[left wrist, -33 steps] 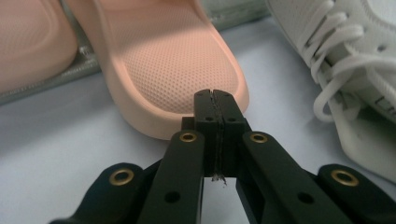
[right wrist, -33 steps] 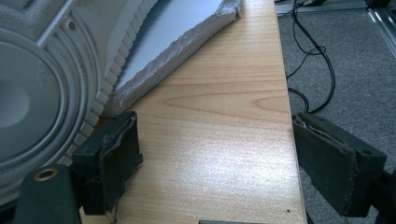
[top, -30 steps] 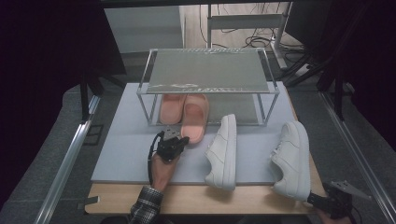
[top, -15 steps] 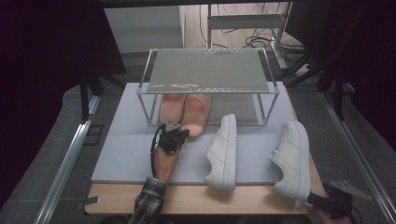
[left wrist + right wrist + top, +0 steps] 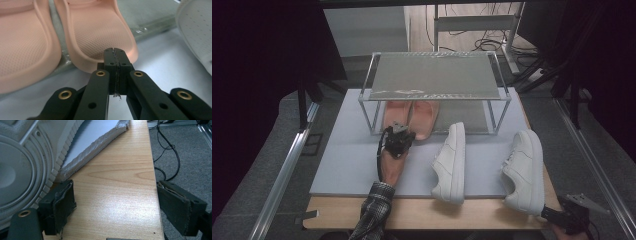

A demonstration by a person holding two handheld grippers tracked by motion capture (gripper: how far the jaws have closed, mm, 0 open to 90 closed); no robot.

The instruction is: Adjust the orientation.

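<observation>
Two pink slippers [image 5: 410, 117]: the left gripper [image 5: 398, 131], jaws pressed together and empty, has slid forward to their smooth, dimpled toes.

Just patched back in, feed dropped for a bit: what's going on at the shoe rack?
The left tool, jaws shut and holding nothing, sits at the heel of a pink slipper on the rack's lower shelf, beside its twin. The right tool rests open at the table's near edge, next to a white sneaker. Another sneaker lies on the mat.
</observation>
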